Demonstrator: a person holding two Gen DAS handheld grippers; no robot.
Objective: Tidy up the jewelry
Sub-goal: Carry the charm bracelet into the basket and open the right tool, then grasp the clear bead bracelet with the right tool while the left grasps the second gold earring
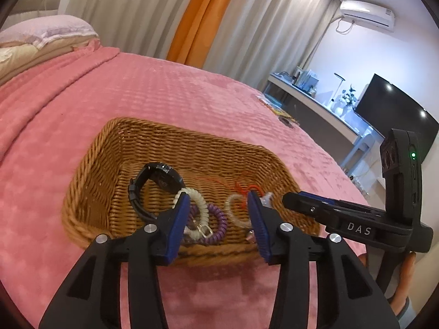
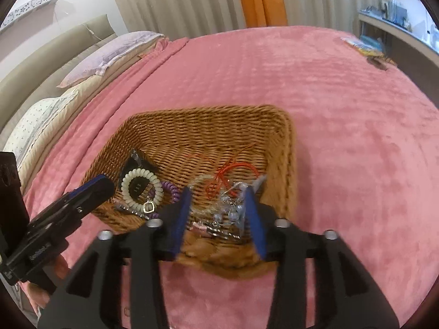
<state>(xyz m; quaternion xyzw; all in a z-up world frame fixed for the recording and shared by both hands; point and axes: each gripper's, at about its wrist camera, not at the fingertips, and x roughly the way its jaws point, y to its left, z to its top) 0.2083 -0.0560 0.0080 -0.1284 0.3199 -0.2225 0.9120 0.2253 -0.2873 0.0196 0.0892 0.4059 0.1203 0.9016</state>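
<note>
Wicker basket [image 1: 175, 142] on pink bedspread [image 1: 137, 87], near the bed's edge. Inside, toward the near wall: black wristwatch [image 1: 153, 183], cream spiral bracelet [image 1: 196, 203] overlapping purple spiral bracelet [image 1: 216, 224], clear bangle [image 1: 236, 208], red cord [image 1: 241, 186]. More small pieces, blurred, heaped in the near right corner, seen from right wrist: beads and metal bits [image 2: 227, 211], a pink clip [image 2: 199, 227].

Left gripper [image 1: 219, 213] over near rim, jaws parted, nothing pinched; spiral bracelets showing in the gap. Right gripper [image 2: 218, 213] likewise parted above the bead heap, no pad contact seen.
</note>
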